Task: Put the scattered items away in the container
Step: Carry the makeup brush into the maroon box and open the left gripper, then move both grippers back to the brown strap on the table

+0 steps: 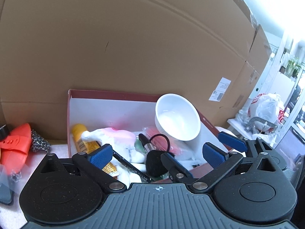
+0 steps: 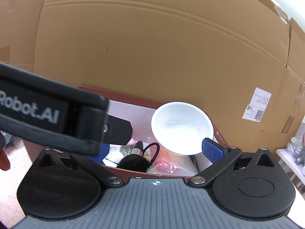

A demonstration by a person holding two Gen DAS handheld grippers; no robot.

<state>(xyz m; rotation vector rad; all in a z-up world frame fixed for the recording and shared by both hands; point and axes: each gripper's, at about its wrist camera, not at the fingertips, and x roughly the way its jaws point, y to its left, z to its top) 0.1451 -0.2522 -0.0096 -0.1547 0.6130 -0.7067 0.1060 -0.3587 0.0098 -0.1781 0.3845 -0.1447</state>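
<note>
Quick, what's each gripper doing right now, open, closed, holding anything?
Left gripper: open, holding nothing, over the red box.
Right gripper: open, holding nothing, near the white bowl.

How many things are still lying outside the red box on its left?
2 clearly: an orange sandal and a steel scourer beside it, left of the red box. More may be hidden.

Both wrist views look down, close, into the red box (image 1: 114,92).

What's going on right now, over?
Left gripper and right gripper open, empty. White ceramic bowl tilted in red cardboard box. Orange plastic sandal and steel wool scourer outside it.
</note>
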